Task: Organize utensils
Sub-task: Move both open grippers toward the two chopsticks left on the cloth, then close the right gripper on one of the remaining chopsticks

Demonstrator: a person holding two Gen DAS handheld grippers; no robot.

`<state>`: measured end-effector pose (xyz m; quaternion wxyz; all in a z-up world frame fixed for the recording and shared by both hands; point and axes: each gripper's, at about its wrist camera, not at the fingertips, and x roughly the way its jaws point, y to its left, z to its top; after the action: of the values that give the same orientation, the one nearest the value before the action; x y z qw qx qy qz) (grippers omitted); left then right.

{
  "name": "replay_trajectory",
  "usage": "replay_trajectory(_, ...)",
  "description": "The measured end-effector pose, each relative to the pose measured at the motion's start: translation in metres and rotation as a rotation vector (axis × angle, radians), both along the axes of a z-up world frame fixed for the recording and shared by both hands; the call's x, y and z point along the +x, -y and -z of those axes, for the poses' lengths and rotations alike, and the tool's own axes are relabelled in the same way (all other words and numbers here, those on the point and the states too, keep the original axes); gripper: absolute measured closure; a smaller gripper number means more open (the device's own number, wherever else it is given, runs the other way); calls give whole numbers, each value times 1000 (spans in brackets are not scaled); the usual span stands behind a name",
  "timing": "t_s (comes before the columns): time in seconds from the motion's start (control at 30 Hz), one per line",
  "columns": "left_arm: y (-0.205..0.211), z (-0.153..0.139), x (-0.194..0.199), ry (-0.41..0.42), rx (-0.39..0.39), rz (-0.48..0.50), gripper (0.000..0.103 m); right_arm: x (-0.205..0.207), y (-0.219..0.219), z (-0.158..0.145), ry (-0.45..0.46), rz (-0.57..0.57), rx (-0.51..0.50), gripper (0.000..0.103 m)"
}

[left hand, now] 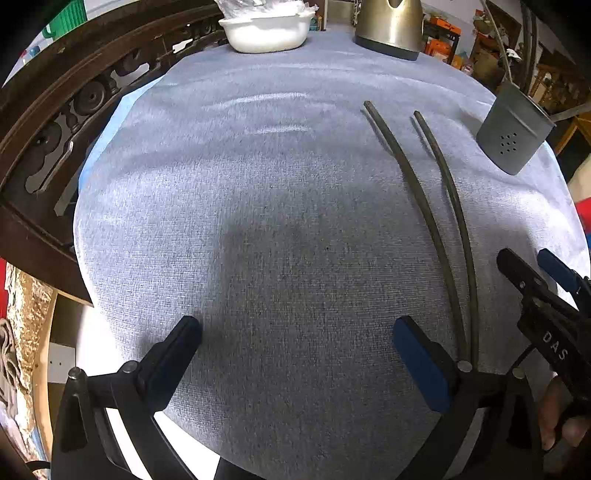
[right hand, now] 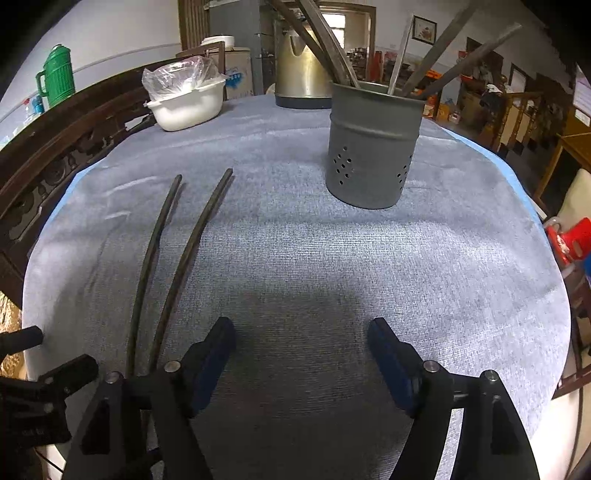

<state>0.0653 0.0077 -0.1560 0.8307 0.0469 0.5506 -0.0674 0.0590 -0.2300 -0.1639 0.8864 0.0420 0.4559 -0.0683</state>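
Observation:
Two dark chopsticks (left hand: pixel 439 206) (right hand: pixel 173 258) lie side by side on the grey-blue cloth, nearly parallel, running away from me. A grey perforated utensil holder (right hand: pixel 373 147) (left hand: pixel 513 136) stands upright beyond them, with several long utensils sticking out of it. My left gripper (left hand: pixel 295 332) hangs open over bare cloth, with the chopsticks just right of its right finger. My right gripper (right hand: pixel 301 334) is open too, nothing between its pads, and the chopsticks lie just left of its left finger. The right gripper (left hand: pixel 532 266) also shows at the right edge of the left wrist view.
A white tub (right hand: pixel 188 103) (left hand: pixel 266 31) with a plastic bag and a steel kettle (right hand: pixel 301 74) (left hand: pixel 389 27) stand at the far edge of the table. A dark carved wooden chair back (left hand: pixel 62 122) borders the left side. A red stool (right hand: pixel 570 240) sits off the right edge.

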Motion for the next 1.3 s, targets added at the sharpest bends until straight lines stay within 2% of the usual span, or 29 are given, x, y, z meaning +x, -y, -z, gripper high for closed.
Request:
replay_trajectory(0.23,3,-1,4,-29,4,-17,0,-8,5,0,7,-51,-3,24)
replay_trajectory(0.4,5,0,6,-39,5,-23,0,-8,13,3,-25,-41,6,4)
replay_trajectory(0.5,6,0,5,-36,5,-24,0,-10,15,4,-37,-53,3,1)
replay_trajectory(0.9,2,-1,4,-23,-1,-8,0,-13,16,4,-31,-44,11,1)
replay_trajectory(0.93,1,-1,5,-24,0,-11,0,-13,17,3,-29,-40,19,2)
replay_trajectory(1.03,-5,-6,10,-5,-8,-25,0,-13,28,-5,2,-19,84,16)
replay_trajectory(1.1,-8,-14,13,39,-11,-31,0,-8,35,-14,36,-12,119,29)
replay_trajectory(1.2,-9,-28,20,98,-18,-21,0,6,40,-25,61,-7,155,41)
replay_trajectory(1.3,-10,-40,28,140,-41,-15,0,27,37,-36,88,-8,195,47)
